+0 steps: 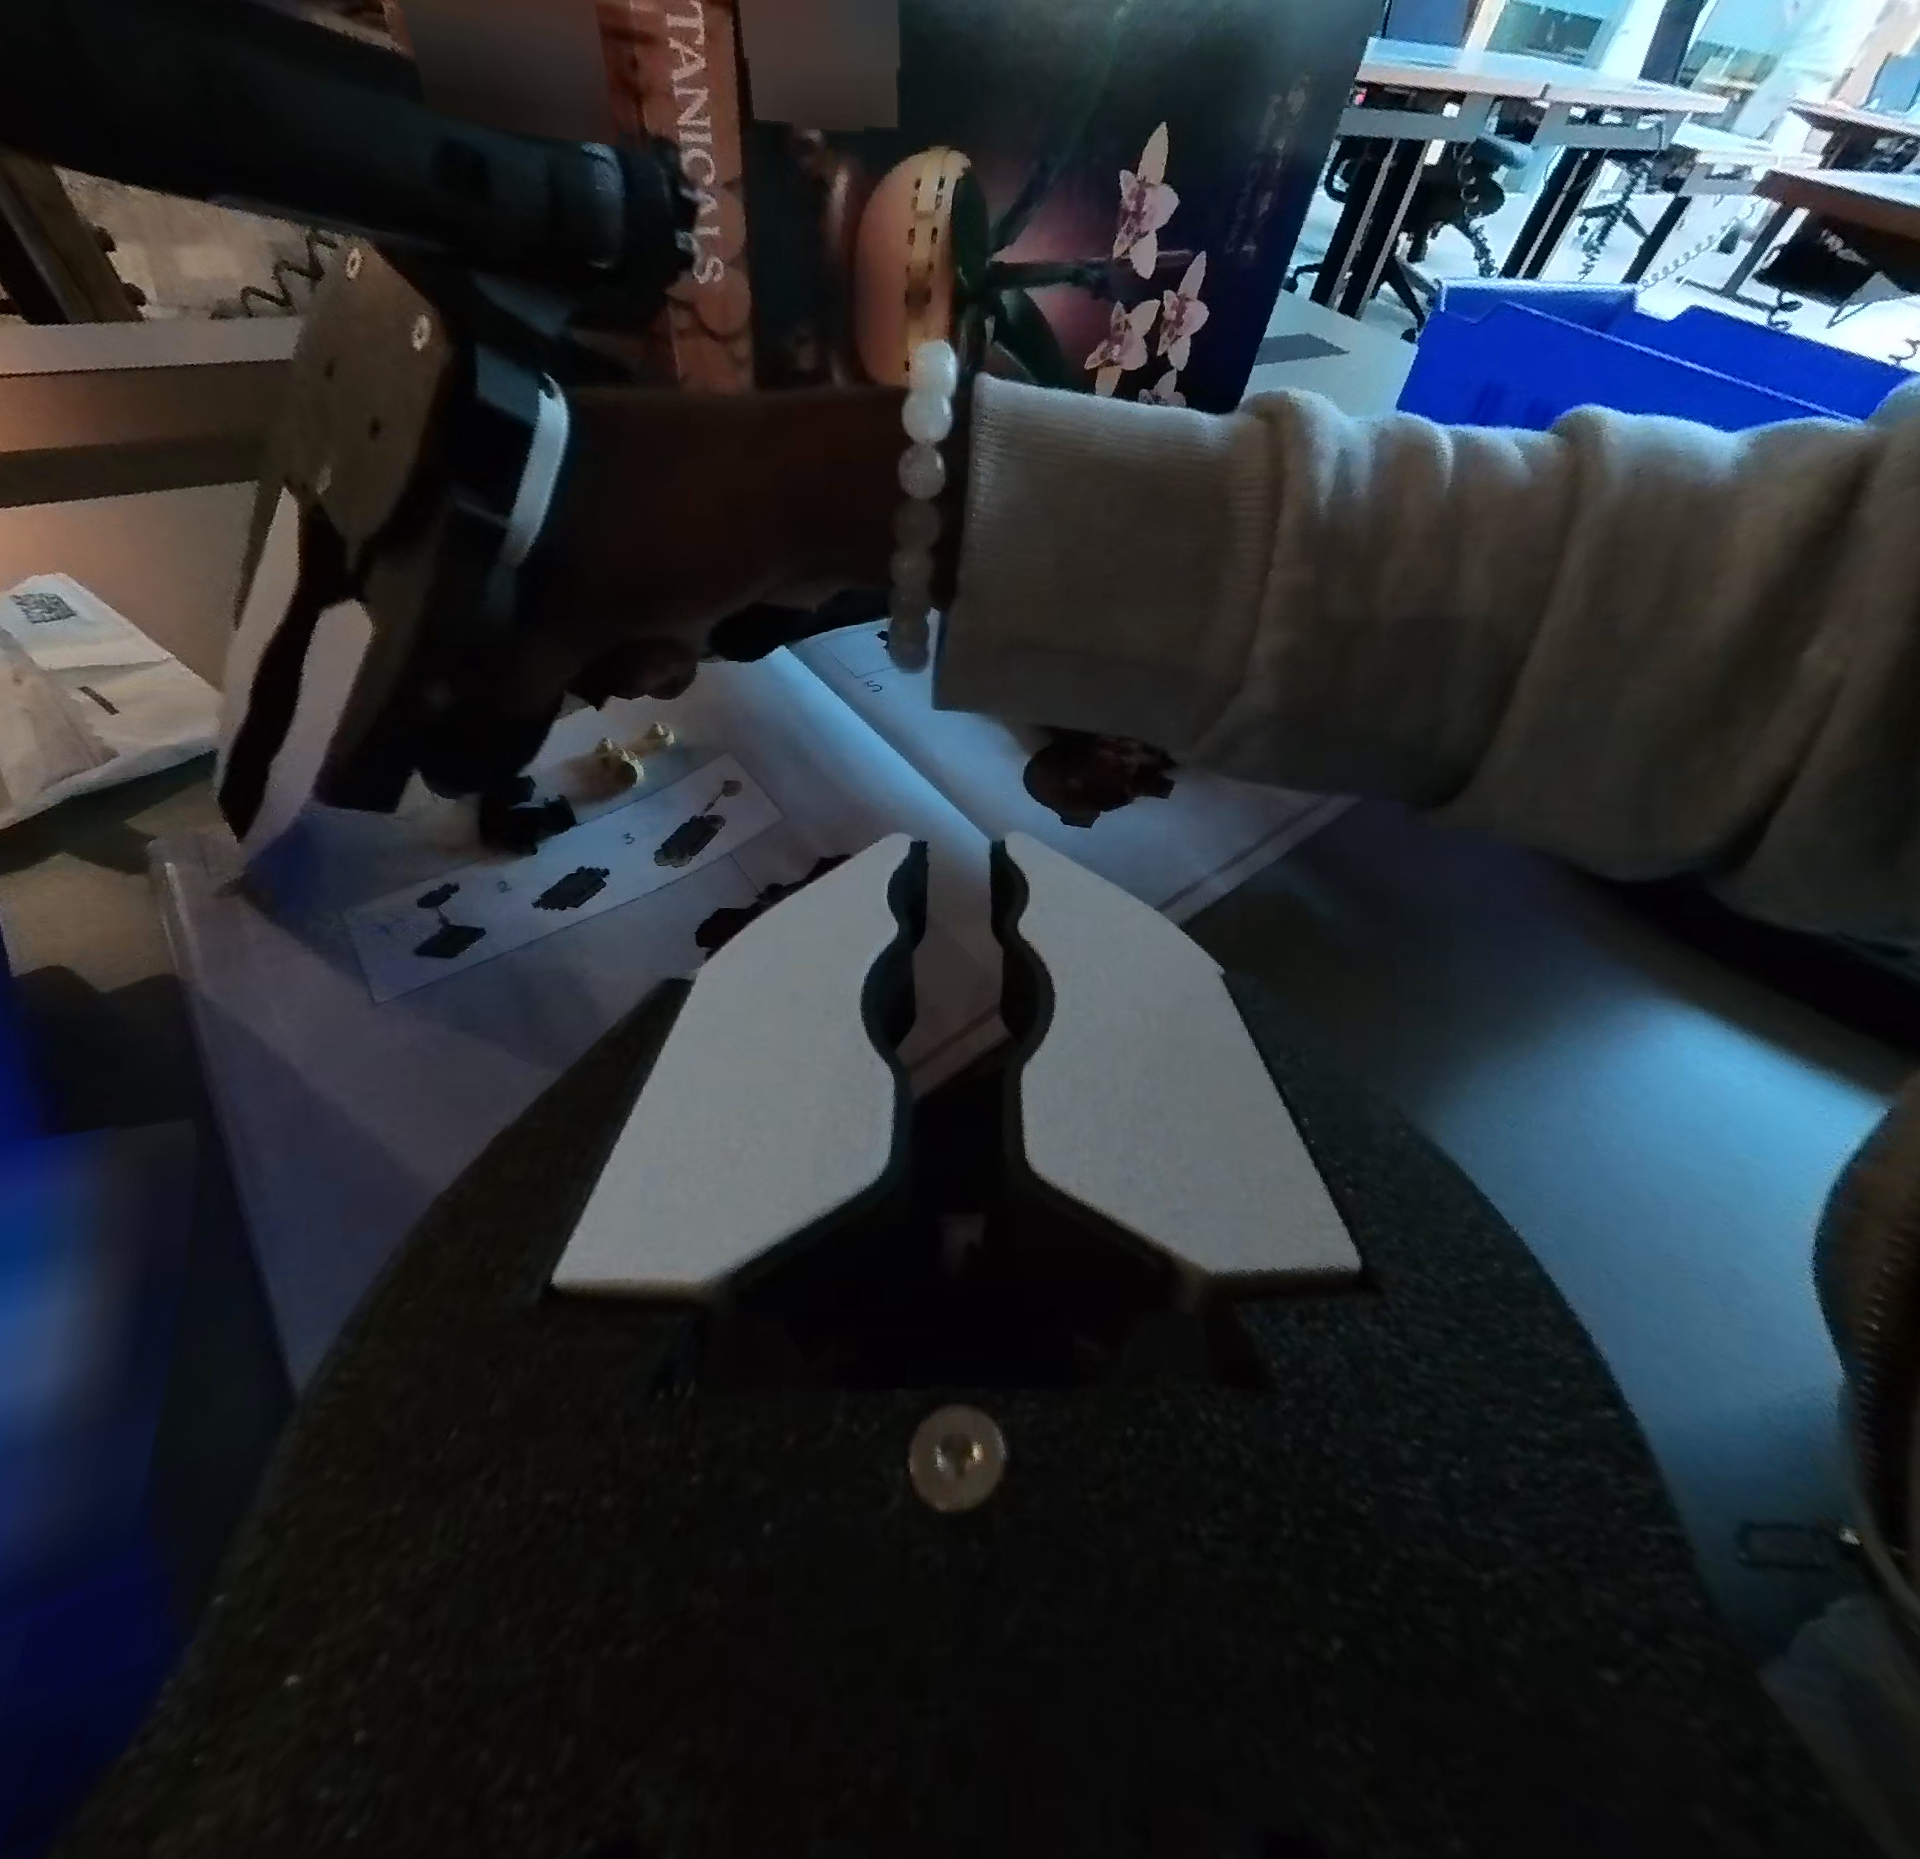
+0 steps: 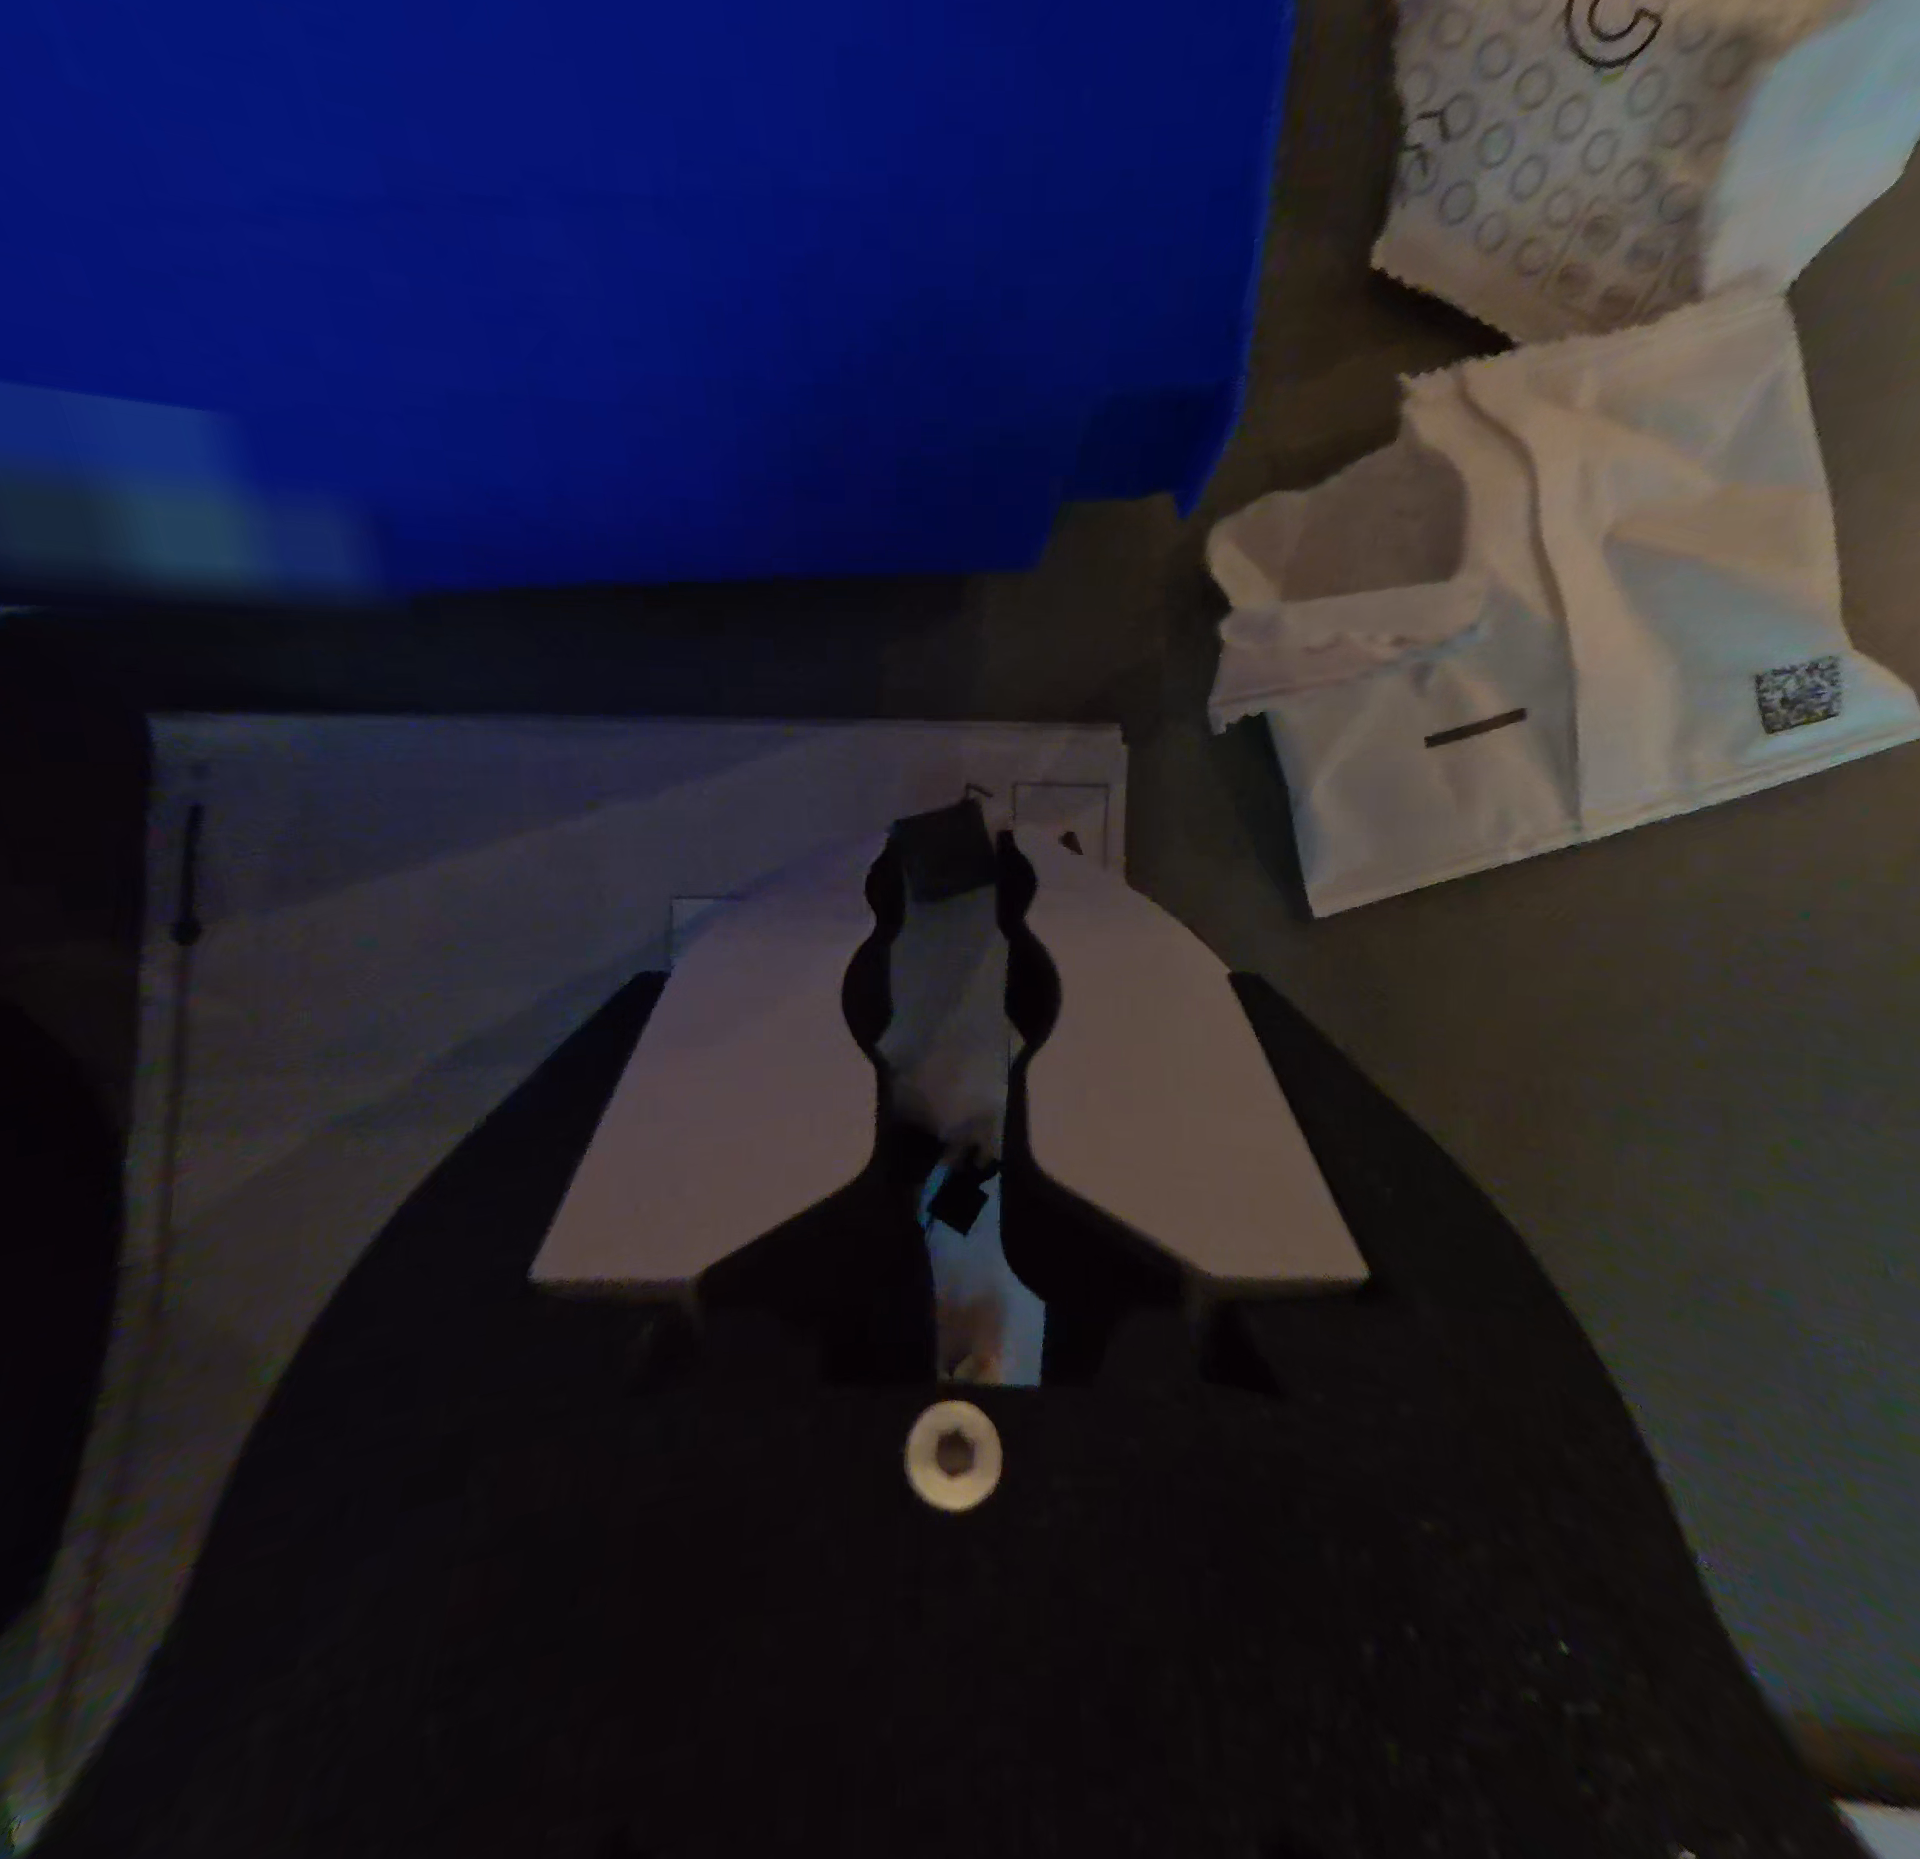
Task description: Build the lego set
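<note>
One small dark square brick piece (image 2: 940, 853) is seen pinched between the fingertips of the right tool (image 2: 948, 859), both dark pads appearing pressed against its sides, so that tool is narrowly closed on the piece. The piece is held at the very tips, just above the far right corner of an open white instruction booklet (image 2: 416, 874), its flat face turned toward the camera. From the left wrist view, the right tool (image 1: 281, 801) is seen pointing steeply down at the left page (image 1: 312, 978) of the booklet, gripped by a hand (image 1: 675, 521) in a cream knitted sleeve (image 1: 1351, 583) with a pale bead bracelet (image 1: 920, 500). Beside its tips, a few tan brick pieces (image 1: 623, 755) and some dark brick pieces (image 1: 525, 822) lie on the page. The left tool (image 1: 958, 859) is held a little apart with nothing between its pads, poised over the booklet's centre fold, nearer the viewer than the held piece. Torn white paper bags (image 2: 1558, 614) lie on the grey surface (image 2: 1558, 1186) to the right of the booklet, and a blue plastic bin (image 2: 623, 251) stands beyond it.
</note>
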Demonstrator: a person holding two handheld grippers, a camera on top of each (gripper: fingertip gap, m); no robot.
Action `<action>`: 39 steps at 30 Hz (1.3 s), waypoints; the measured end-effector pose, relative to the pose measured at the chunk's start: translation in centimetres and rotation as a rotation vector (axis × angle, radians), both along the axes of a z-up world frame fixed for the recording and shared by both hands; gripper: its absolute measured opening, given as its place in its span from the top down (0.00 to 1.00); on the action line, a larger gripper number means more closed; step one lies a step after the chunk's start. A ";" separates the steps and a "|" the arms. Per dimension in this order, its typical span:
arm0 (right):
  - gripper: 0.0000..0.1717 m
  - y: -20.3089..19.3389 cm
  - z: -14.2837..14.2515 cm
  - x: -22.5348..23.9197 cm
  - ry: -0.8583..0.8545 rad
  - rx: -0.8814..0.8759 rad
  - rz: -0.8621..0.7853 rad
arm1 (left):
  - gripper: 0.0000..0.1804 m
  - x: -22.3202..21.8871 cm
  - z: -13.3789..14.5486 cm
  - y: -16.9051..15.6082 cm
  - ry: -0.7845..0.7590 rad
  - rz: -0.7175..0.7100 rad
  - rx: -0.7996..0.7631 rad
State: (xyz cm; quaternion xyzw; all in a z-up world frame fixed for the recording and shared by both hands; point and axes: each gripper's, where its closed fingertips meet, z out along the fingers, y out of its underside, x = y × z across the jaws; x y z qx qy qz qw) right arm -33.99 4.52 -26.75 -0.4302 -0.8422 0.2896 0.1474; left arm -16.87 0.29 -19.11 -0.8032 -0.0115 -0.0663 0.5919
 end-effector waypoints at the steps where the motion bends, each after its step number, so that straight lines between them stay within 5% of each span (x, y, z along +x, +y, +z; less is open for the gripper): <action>1: 0.92 0.0 0.0 0.0 -0.002 -0.007 0.003 | 0.94 0.0 0.0 0.0 0.001 -0.002 -0.002; 6: 0.92 -0.3 0.7 0.7 0.010 -0.069 -0.014 | 0.93 0.0 -0.1 0.0 -0.004 -0.003 -0.005; 15: 0.92 -2.3 10.2 11.3 0.100 -0.479 -0.205 | 0.81 -1.0 1.8 -0.4 -0.007 0.055 0.116; 24: 0.92 -4.0 13.1 20.5 -0.034 -0.954 -0.200 | 0.80 2.6 4.2 1.0 0.445 -0.115 0.282; 27: 0.92 -4.2 12.7 22.1 -0.103 -0.991 -0.150 | 0.86 4.6 4.5 0.8 0.615 -0.246 0.344; 39: 0.92 -5.3 11.5 25.0 -0.299 -0.893 0.006 | 0.96 8.0 4.1 -0.2 0.735 -0.466 0.346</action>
